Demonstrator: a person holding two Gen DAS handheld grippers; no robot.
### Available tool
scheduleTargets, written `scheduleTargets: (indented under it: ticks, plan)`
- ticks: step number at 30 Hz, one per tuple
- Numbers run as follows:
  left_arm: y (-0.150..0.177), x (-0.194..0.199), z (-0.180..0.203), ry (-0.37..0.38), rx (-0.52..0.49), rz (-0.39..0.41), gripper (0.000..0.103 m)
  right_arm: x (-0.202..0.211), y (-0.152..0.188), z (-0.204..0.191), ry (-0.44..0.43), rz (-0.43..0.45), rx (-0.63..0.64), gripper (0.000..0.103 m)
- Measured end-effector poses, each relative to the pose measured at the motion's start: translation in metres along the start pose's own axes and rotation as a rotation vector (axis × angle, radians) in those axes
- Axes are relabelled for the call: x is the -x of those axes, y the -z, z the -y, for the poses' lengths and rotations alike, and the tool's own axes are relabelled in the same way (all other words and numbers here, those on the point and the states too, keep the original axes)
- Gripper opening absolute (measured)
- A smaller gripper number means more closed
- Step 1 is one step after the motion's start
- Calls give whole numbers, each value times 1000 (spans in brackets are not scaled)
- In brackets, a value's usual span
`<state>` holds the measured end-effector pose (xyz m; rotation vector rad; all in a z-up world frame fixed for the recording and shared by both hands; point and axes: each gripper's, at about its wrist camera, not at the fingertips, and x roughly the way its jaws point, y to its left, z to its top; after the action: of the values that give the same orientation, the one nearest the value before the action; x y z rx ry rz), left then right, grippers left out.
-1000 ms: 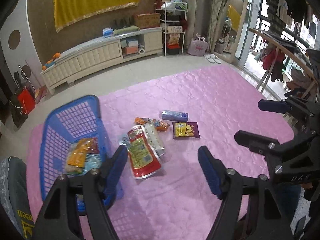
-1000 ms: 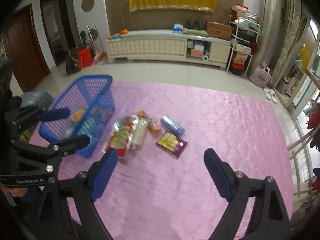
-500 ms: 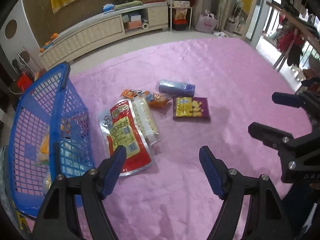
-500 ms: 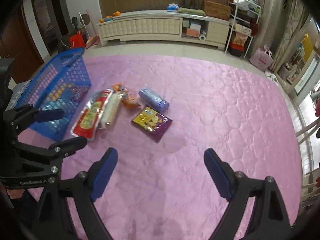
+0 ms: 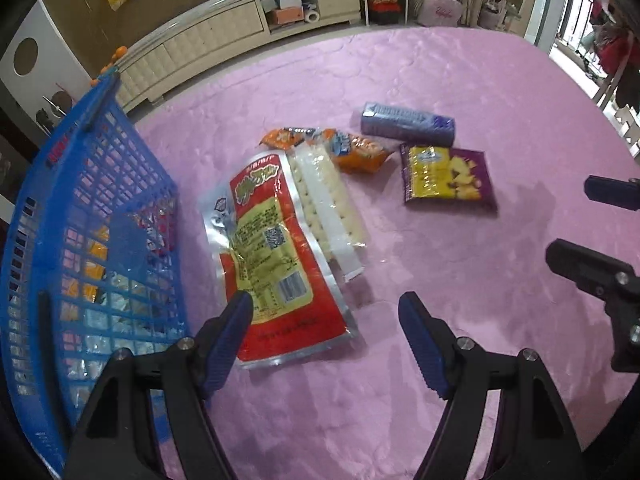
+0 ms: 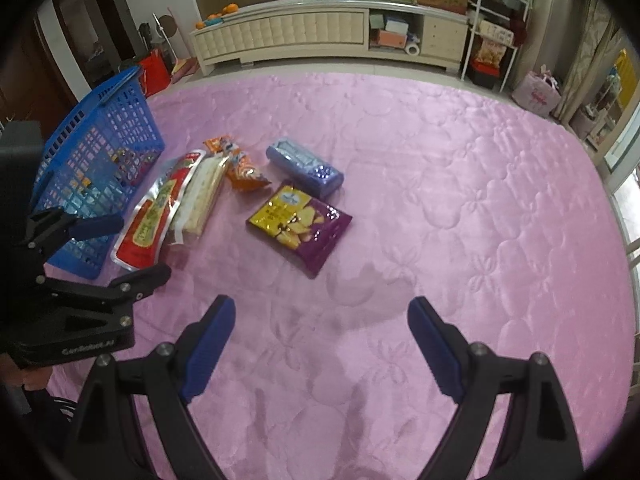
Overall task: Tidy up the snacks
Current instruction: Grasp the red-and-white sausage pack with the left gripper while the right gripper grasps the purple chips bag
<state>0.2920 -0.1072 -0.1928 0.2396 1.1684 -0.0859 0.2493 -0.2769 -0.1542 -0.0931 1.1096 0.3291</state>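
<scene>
Several snack packs lie on a pink quilt [image 5: 460, 92]: a red and silver pack [image 5: 272, 256], a white pack [image 5: 324, 204], an orange pack [image 5: 352, 148], a purple and yellow pack [image 5: 448, 176] and a lilac-blue pack [image 5: 408, 124]. A blue basket [image 5: 80, 216] with snacks inside stands at the left. My left gripper [image 5: 326, 312] is open, just above the near end of the red pack. My right gripper [image 6: 320, 320] is open and empty, short of the purple pack [image 6: 300, 224]. The basket [image 6: 100, 152] and the left gripper [image 6: 120, 248] show in the right wrist view.
A long cream cabinet [image 6: 320, 36] and a shelf rack [image 6: 496, 20] stand beyond the quilt's far edge. A pink bag [image 6: 536, 96] sits on the floor at the far right. The right gripper's fingers [image 5: 592, 264] reach in at the right of the left wrist view.
Both grippers have come down and forward toward the snacks. The left one has closed in on the red pack beside the basket. Both stay open.
</scene>
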Motion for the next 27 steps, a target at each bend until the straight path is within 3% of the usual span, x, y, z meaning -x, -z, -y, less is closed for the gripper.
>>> scheduleTargets:
  ticks: [4,7,10,12,14,20,27]
  plan:
    - [-2,-11,-3,-13,7,-8,74,-8,1,3,1,-17,-6,91]
    - [-3,-19,-7,-68,6,-33,72,-9,2,6,-2,-17,-13,91]
    - [-1,-23,-13,-55,38,-55,58,-11,2,8,0,-22,-19,91]
    - [4,-22,-16,-20,51,-64,39,-13,0,7,-3,-25,-21,91]
    - [8,-22,-17,-12,48,-68,31,-16,-2,5,-8,-33,-26,91]
    - [16,-8,-14,-7,28,-21,14,-22,-5,-4,-39,-44,-10,91]
    - [15,9,-21,53,73,19,10,-38,-20,-6,-16,-72,47,91]
